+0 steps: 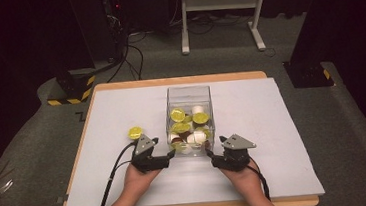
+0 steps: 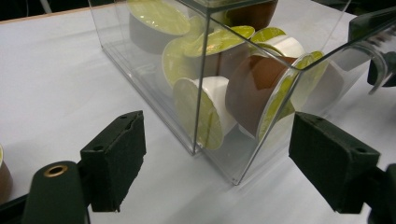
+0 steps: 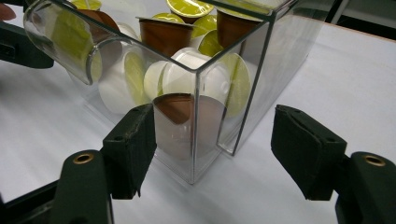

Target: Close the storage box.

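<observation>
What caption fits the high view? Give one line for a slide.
Two open hand-held grippers, left and right, flank a clear box of coffee capsules.

You are working at a clear box [image 1: 190,113] of glossy, see-through plastic, its walls throwing reflections, and the capsules [image 2: 254,88] inside look like smooth plastic in brown and white with shiny yellow-green foil lids. The pads [image 3: 131,149] on your jaws look matt, black and slightly rough, like foam. The table cover [image 1: 273,125] is matt white, set on a wooden board [image 1: 94,88].
</observation>
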The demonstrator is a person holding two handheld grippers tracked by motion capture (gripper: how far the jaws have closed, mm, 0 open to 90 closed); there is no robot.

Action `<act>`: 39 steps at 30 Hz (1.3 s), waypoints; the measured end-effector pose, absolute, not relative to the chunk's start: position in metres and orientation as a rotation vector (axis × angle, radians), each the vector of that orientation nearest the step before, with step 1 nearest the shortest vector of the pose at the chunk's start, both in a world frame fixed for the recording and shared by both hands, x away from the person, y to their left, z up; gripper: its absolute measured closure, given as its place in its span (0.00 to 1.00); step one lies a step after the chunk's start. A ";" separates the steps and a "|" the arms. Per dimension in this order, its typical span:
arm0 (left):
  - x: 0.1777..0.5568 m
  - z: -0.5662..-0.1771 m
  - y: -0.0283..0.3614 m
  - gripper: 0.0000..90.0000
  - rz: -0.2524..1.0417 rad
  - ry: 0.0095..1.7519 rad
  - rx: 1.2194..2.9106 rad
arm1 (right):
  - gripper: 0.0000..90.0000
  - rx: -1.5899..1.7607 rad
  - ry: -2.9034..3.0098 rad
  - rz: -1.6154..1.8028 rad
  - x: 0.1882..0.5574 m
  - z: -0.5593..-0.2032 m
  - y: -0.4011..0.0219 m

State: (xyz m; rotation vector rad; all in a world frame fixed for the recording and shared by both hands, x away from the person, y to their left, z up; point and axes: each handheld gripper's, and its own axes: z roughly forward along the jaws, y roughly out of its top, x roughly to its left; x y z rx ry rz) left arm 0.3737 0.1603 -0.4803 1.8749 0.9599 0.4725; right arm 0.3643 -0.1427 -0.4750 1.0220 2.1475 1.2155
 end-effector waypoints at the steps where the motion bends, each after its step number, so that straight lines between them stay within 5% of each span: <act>1: 0.374 -0.480 0.160 0.21 0.472 0.960 1.875 | 0.34 1.022 2.148 1.216 0.364 -0.475 -0.143; 39: 0.416 -0.490 0.142 0.27 0.514 1.095 1.851 | 0.33 1.129 2.111 1.211 0.418 -0.474 -0.134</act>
